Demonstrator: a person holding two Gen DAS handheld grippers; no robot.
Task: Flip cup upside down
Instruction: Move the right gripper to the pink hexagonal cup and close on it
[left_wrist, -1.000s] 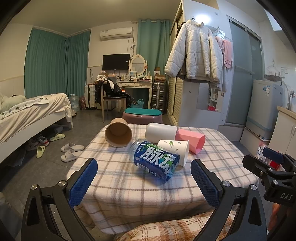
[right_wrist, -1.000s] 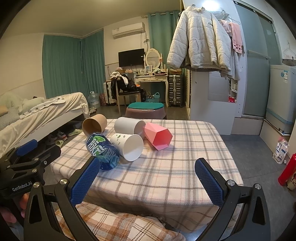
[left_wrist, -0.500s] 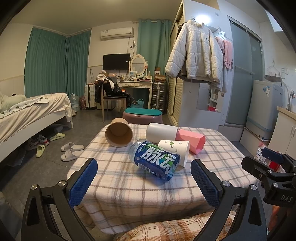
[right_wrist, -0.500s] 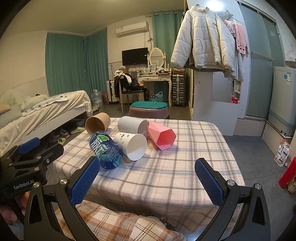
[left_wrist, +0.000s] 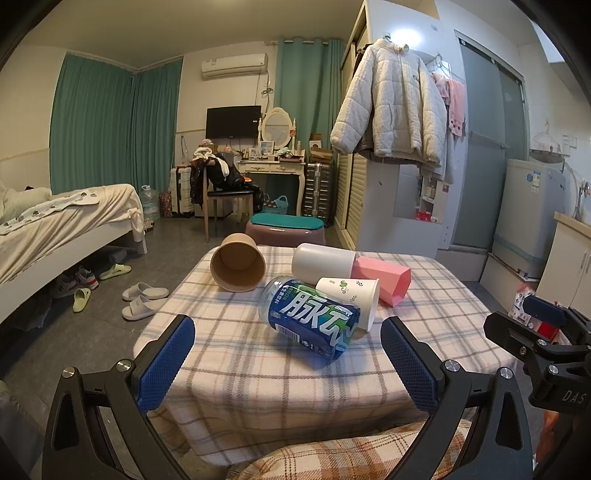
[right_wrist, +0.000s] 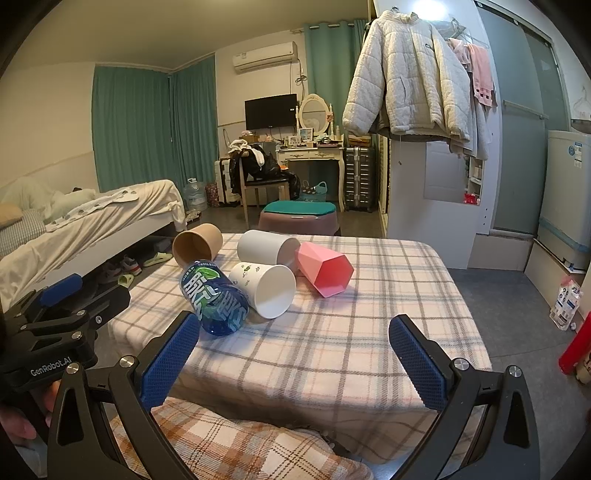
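Nearby, blue bottle (left_wrist: 312, 317) lies touching leaf-print cup (left_wrist: 349, 299), fronting pink cup (left_wrist: 382, 278).

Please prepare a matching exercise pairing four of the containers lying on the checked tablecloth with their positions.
Things:
1. brown paper cup
2. pink faceted cup
3. blue-labelled plastic bottle
4. white cup with leaf print

Places:
A. nearest the left gripper
B. rightmost
C. far left corner
D. between bottle and pink cup

Pairs: 1-C, 2-B, 3-A, 4-D
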